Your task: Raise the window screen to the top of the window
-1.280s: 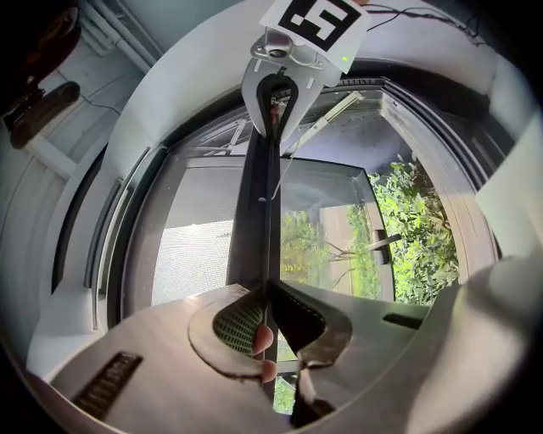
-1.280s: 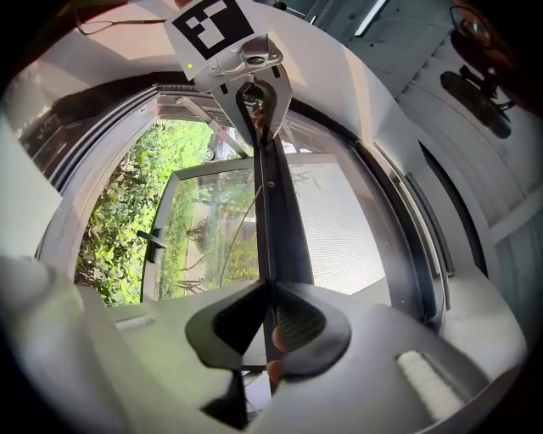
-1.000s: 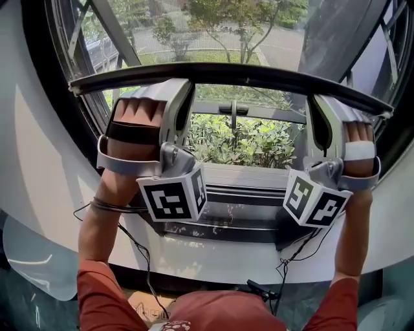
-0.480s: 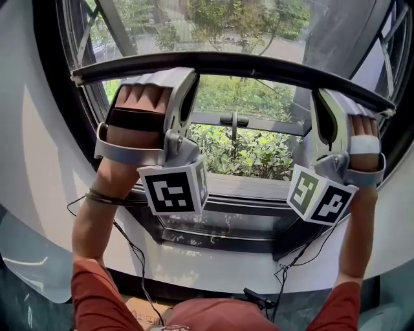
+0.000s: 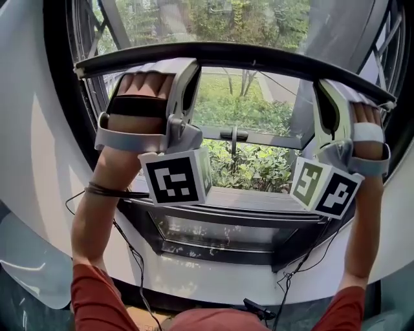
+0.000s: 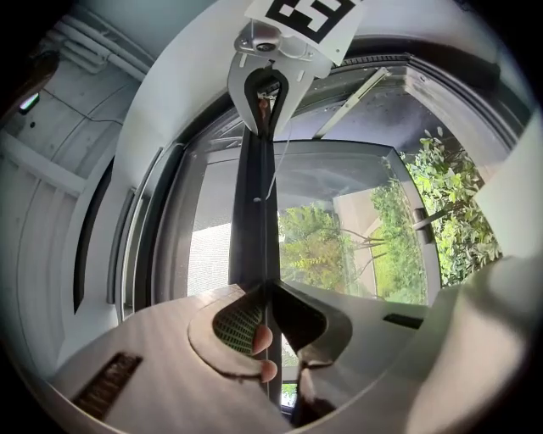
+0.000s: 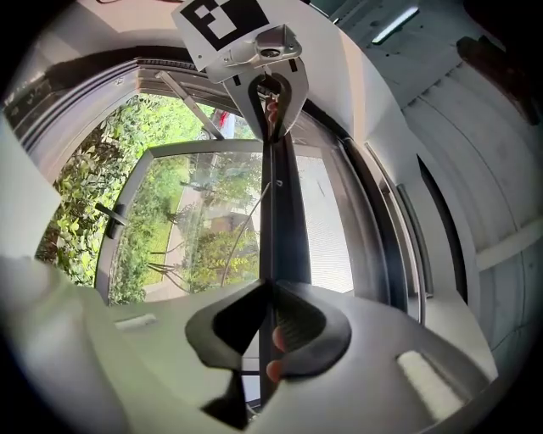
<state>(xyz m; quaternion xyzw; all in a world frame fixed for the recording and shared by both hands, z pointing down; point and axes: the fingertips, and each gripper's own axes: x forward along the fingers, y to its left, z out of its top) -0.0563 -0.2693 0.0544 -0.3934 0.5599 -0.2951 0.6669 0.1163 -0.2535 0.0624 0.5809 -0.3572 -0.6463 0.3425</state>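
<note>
The window screen's dark bottom bar arches across the head view, with the grey mesh above it. My left gripper is shut on the bar near its left end. Near the bar's right end, my right gripper is shut on it as well. In the left gripper view the bar runs edge-on out of the jaws of the left gripper up to the right gripper. The right gripper view mirrors this: the bar leaves the right gripper and reaches the left gripper.
Below the bar stands the inner window pane with its dark handle, green bushes behind it. The dark sill and frame lie under my hands. White wall flanks the window. Cables hang from the grippers toward the person's red sleeves.
Both grippers have risen together with the bar held between them. The bar now sits higher against the window, and more uncovered pane shows beneath it.
</note>
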